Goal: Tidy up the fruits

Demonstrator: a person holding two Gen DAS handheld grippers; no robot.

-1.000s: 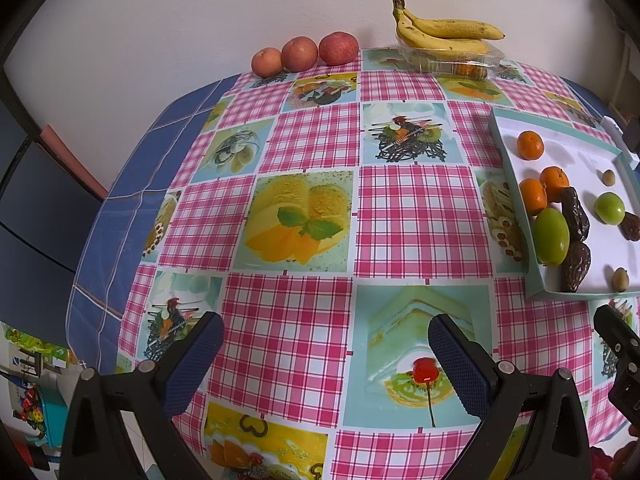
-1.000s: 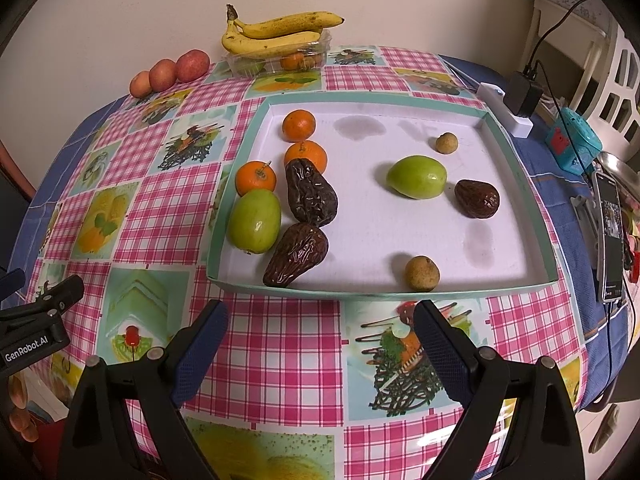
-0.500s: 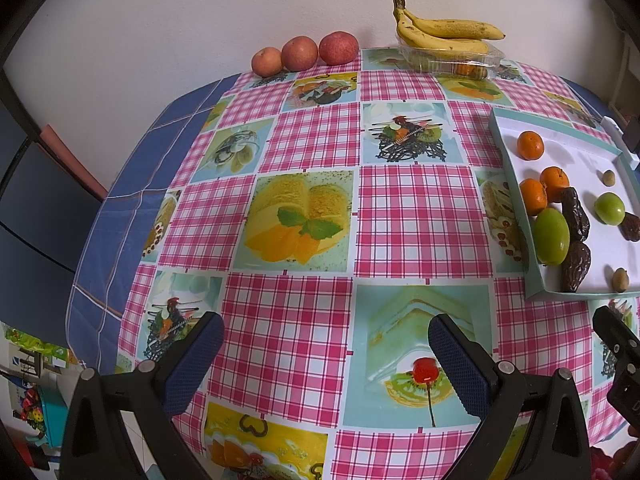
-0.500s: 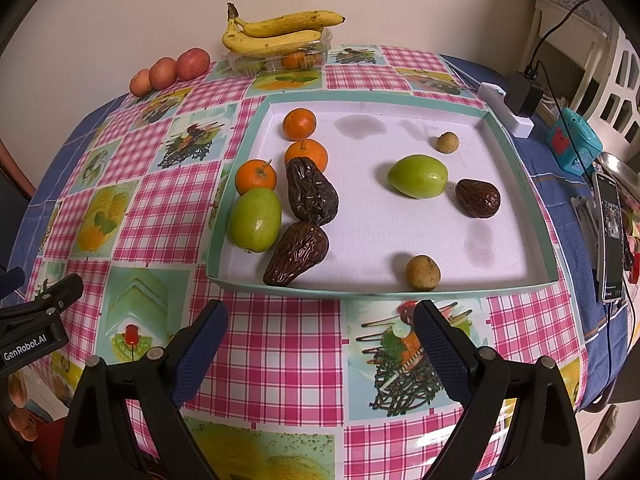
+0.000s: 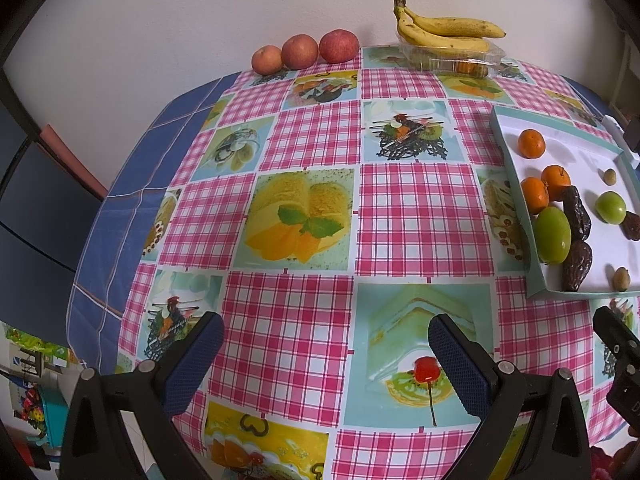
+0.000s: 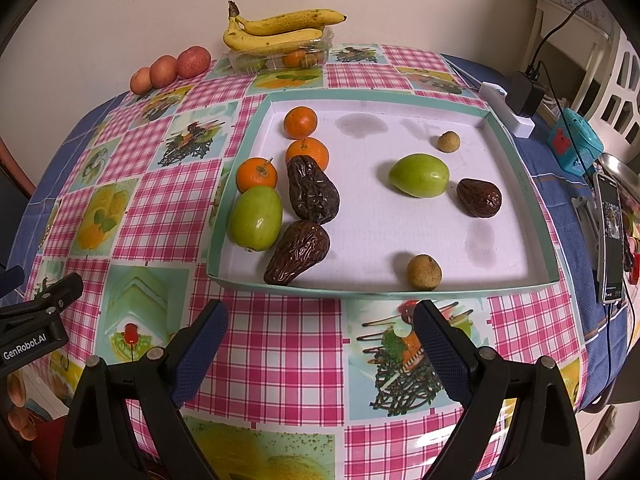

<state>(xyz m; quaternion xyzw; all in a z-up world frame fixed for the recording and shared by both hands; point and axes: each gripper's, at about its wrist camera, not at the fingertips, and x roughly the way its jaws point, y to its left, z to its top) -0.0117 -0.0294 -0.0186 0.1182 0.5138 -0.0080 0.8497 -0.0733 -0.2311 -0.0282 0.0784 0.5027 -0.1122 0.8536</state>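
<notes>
We're hovering both grippers over the near edge of the table (image 5: 304, 208), nothing in either one. Left gripper (image 5: 326, 354) has its jaws spread wide, and its camera is catching the three apples (image 5: 305, 51) by the wall plus bananas (image 5: 444, 30) on a clear box, but only the left slice of the tray (image 5: 532, 280). Right gripper (image 6: 320, 338), jaws spread too, is looking straight into the whole tray (image 6: 360, 286): three oranges (image 6: 301, 122), two green fruits (image 6: 256, 217), three wrinkly dark ones (image 6: 312, 192) and two small brown ones (image 6: 424, 272). Only this view is showing the charger (image 6: 524, 94) and phone (image 6: 611, 236) off to the right.
</notes>
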